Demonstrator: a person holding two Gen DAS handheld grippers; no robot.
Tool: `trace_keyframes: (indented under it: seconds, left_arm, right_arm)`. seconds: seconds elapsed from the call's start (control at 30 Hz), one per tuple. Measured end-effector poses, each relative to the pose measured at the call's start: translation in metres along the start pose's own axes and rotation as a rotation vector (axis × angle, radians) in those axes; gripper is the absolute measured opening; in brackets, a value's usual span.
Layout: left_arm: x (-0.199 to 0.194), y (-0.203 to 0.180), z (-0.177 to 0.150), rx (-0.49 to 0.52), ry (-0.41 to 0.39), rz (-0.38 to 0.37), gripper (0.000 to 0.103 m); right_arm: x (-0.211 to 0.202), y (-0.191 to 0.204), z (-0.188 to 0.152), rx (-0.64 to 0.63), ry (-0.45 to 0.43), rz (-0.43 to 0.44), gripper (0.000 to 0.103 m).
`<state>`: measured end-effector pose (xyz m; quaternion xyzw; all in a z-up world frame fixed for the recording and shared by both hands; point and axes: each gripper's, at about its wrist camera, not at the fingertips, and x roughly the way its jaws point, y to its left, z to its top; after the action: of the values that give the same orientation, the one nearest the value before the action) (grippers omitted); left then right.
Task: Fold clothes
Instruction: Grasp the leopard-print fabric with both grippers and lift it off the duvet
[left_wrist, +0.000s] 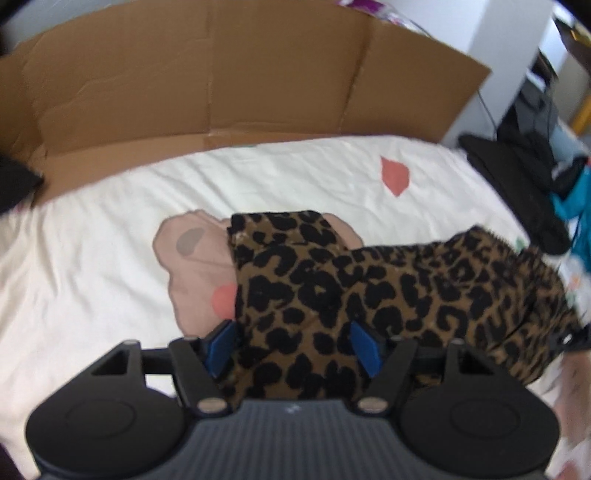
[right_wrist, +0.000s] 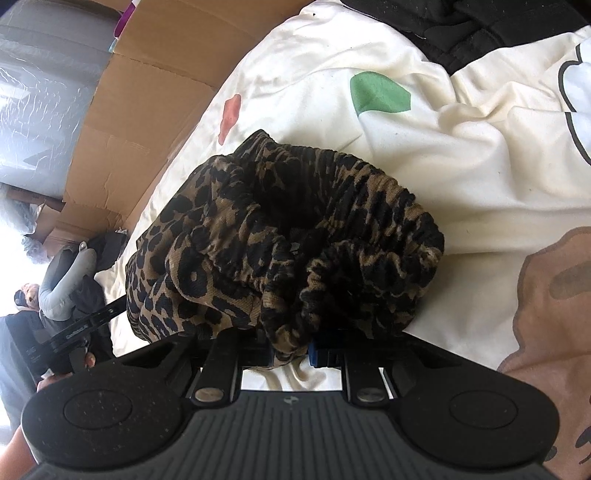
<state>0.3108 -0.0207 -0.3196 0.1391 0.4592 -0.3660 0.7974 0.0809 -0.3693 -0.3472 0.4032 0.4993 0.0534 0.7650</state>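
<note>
A leopard-print garment (left_wrist: 369, 288) lies in a folded strip across the white bed cover (left_wrist: 110, 258), running from near me out to the right. My left gripper (left_wrist: 291, 347) stands open over its near end; the blue pads (left_wrist: 221, 347) flank the cloth on both sides with the fabric lying between them. In the right wrist view the same garment (right_wrist: 277, 236) is bunched up, its elastic waistband curled toward the right. My right gripper (right_wrist: 291, 352) is shut on a pinched fold of this cloth at the heap's near edge.
A flattened cardboard sheet (left_wrist: 221, 85) stands along the far side of the bed. Dark clothes (left_wrist: 517, 184) and a teal item (left_wrist: 576, 199) lie at the right edge. The cover (right_wrist: 443, 155) carries a brown cartoon print (right_wrist: 546, 314) and coloured patches. A person's hand (right_wrist: 55, 376) shows low left.
</note>
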Motion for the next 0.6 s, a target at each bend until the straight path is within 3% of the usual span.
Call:
trace_keyframes:
  seconds: [0.17,0.3,0.37,0.6]
  left_arm:
    - [0.008,-0.008,0.003,0.078,0.053,-0.019,0.059]
    - [0.006,-0.007,0.003,0.075,0.104,-0.037,0.021]
    - [0.002,-0.004,0.003,0.055,0.11,-0.036,0.012]
    - [-0.026,-0.008,0.0,0.051,0.128,-0.02,0.008]
  right_arm:
    - [-0.001,0.001,0.0,-0.008,0.002,-0.002,0.015]
    - [-0.005,0.001,0.001,-0.014,0.004,-0.003,0.014]
    - [-0.007,0.0,0.002,-0.018,0.007,-0.002,0.013]
    - [-0.022,-0.003,0.003,-0.051,0.024,-0.008,0.012]
